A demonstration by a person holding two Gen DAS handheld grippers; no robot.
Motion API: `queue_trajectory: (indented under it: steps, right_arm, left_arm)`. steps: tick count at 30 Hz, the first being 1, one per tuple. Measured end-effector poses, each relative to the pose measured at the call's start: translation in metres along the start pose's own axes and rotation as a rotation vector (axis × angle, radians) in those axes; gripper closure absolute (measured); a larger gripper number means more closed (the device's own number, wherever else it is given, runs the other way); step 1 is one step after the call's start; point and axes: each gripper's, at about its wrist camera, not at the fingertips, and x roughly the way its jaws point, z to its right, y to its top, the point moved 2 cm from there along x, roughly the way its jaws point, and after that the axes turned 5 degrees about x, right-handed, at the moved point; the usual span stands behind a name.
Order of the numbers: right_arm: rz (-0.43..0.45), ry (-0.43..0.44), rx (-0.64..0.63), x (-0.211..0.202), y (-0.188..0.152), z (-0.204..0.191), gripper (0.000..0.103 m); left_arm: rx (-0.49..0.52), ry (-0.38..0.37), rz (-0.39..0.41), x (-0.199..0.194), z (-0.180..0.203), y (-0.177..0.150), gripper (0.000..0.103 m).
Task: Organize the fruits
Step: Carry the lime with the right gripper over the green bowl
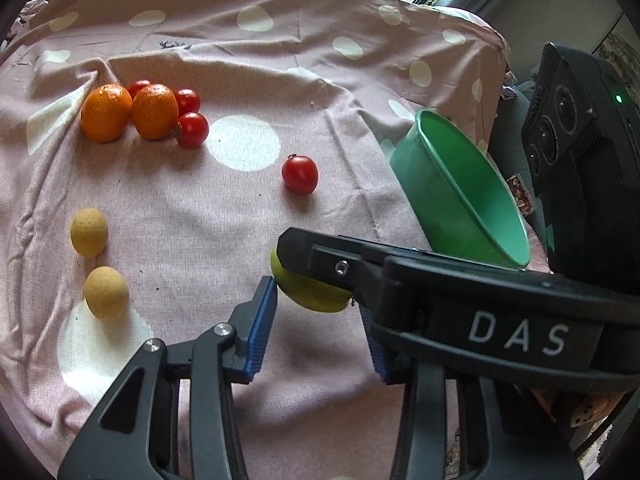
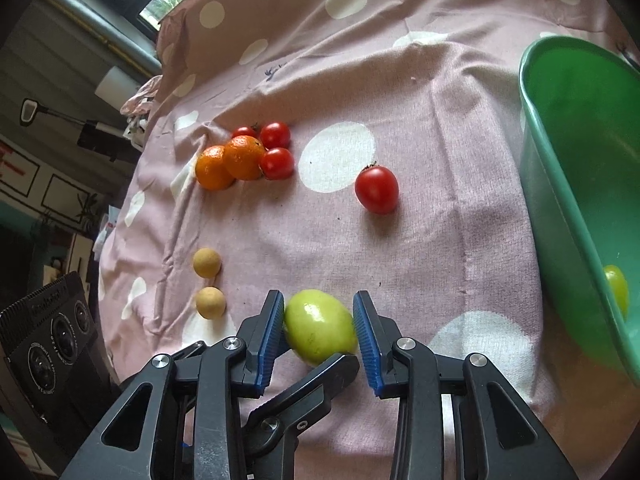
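While both grippers angle steeply down at the cloth [image 2: 460, 140], the right gripper [image 2: 318, 332] sits over a smooth, glossy green fruit [image 2: 318, 330], its ribbed blue pads narrowly parted and pressed on the fruit's two sides. The left gripper [image 1: 316, 320] reaches the same fruit from the other side; its jaws stand moderately parted, one pad beside the fruit (contact cannot be told). Relative to that fruit: a tilted green plastic bowl [image 2: 560, 200] lies to the right, a lone tomato [image 2: 376, 190] beyond, two dimpled oranges [image 2: 232, 160] with three tomatoes [image 2: 276, 148] farther left, two matte tan balls [image 2: 208, 284] just left.
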Motion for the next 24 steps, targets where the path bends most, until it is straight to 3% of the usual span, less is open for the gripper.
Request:
queue_trajectory:
  steps: [12,24]
  right_arm:
    - [0.212,0.012,-0.042,-0.068,0.006,-0.006,0.065]
    - [0.384,-0.023,0.040,-0.130,0.015,0.037,0.064]
  left_arm:
    - [0.103,-0.025,0.137,-0.028,0.049,0.031,0.062]
    - [0.228,-0.098,0.168,-0.012,0.118,0.057,0.062]
